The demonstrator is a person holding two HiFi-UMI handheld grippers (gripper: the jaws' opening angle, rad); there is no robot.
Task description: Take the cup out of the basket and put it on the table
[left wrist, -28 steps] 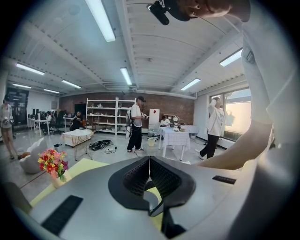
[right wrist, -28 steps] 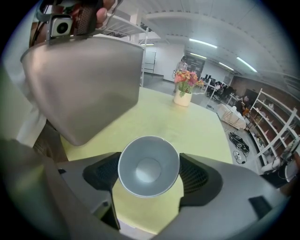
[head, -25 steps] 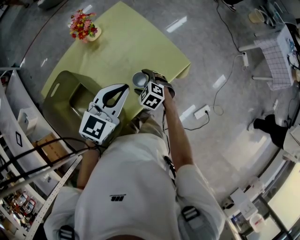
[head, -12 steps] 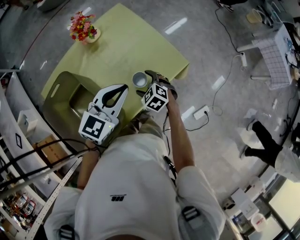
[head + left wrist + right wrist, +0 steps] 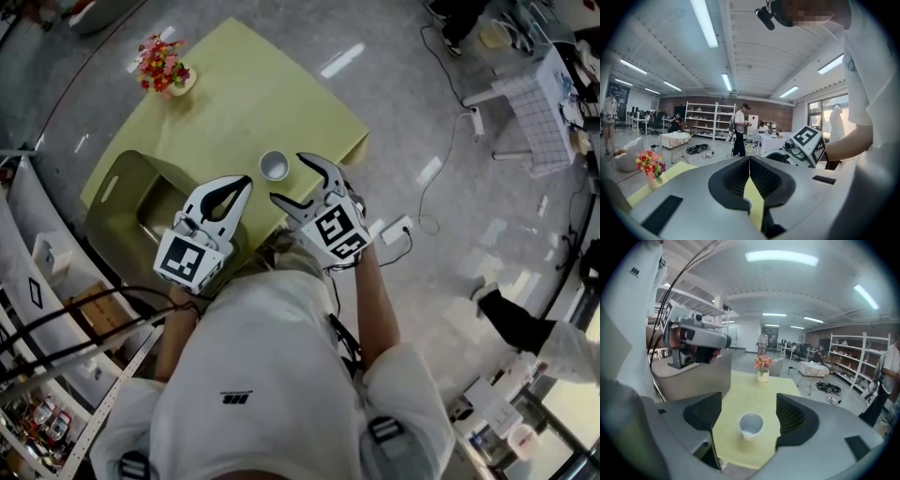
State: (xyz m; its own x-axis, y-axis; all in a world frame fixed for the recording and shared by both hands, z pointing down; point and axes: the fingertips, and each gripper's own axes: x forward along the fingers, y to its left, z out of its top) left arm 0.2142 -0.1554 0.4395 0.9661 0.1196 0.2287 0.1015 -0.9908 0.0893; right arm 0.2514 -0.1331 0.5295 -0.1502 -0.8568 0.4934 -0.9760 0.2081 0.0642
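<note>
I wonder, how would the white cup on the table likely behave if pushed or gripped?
The cup looks thin-walled and empty: probably light, easily squashed. It narrows toward its base, so a push might tip it, and the edge of the table is close.

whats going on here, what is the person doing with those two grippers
A person holds a gripper in each hand at a yellow-green table. The cup stands upright on the table, outside the olive basket at the table's edge. The right gripper hovers near the cup, jaws wide apart though just closed in slightly, with nothing gripped. The left gripper is shut and empty, near the basket.
</note>
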